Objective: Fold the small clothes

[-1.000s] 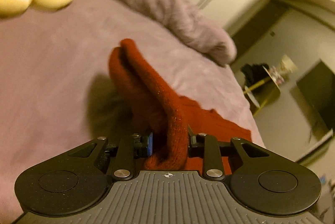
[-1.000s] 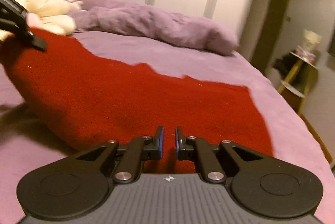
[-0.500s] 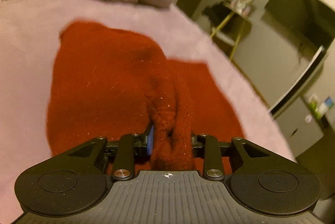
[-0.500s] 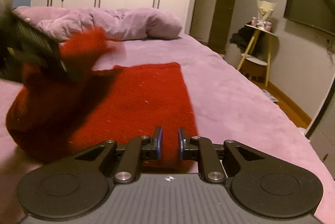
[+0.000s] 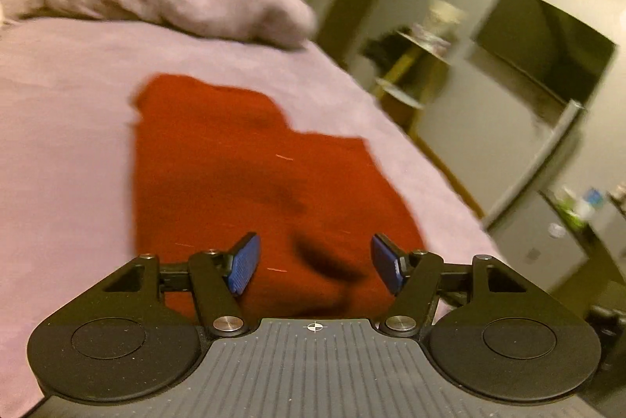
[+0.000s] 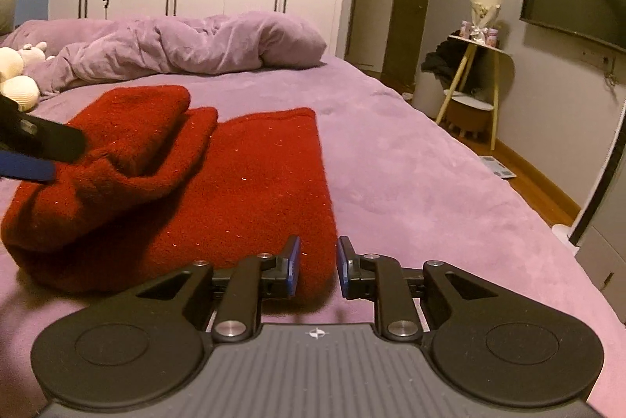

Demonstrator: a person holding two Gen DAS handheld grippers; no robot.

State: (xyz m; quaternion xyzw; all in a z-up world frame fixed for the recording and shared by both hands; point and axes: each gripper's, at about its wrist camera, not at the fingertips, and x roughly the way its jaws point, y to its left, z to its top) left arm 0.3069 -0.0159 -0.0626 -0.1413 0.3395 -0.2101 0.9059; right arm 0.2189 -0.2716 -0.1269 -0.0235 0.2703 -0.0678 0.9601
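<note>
Though blurred, red garment (image 5: 250, 175) folded, left hand-held gripper (image 5: 315, 263) released, right (image 6: 317, 267) parted.

Red knitted woollen garment (image 6: 250, 183), fuzzy texture with fine glittery threads catching the light. Lies on the purple bedcover, partly folded. Right wrist view: main body flat, a roughly rectangular panel with a straight right edge running away from the camera. On its left half, a thick doubled-over portion (image 6: 129, 144) lies on top, forming two rounded, stacked lobes at the far end and a bulky rounded roll along the left edge. Left wrist view (motion-blurred): same garment (image 5: 234, 175) seen as a flat red shape with a stepped far edge, higher on the left, lower on the right; dark shadows fall across its near part.
</note>
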